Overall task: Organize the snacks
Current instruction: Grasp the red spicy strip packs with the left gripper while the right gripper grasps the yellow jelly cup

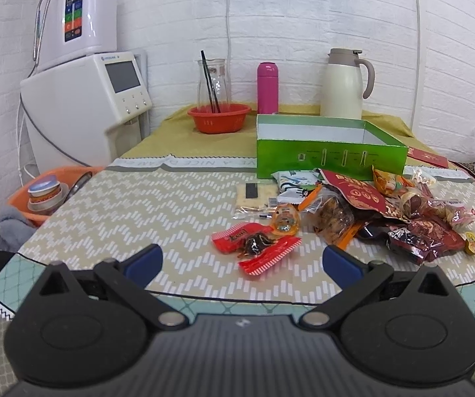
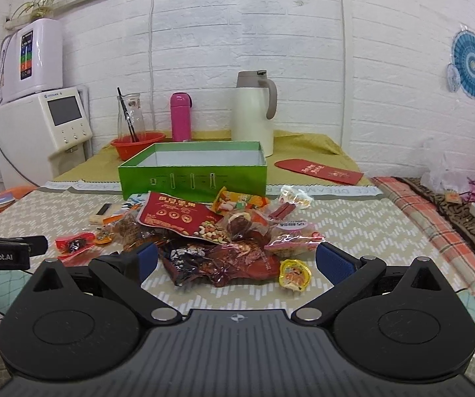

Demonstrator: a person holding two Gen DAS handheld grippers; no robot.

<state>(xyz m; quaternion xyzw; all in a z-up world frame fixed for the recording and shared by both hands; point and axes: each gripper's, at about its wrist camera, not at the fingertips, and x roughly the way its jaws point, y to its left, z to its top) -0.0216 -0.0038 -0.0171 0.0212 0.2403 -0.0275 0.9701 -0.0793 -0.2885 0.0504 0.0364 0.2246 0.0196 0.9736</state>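
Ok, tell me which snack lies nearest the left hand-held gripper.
The red candy wrapper with the dark sweet inside: it lies apart from the pile, just ahead of the open left hand-held gripper.

Both cameras looked low across the tabletop (image 1: pixel 105 205) toward the white brick wall, each over its own wide-open claw. The left wrist view sat left of the green box (image 1: pixel 330 162), seeing it slightly from that side, with the snack pile (image 1: pixel 386 211) ahead to its right. The right wrist view faced the green box (image 2: pixel 194 175) almost squarely, nearer the snack pile (image 2: pixel 211 231). Both views shared box, pile and wall.
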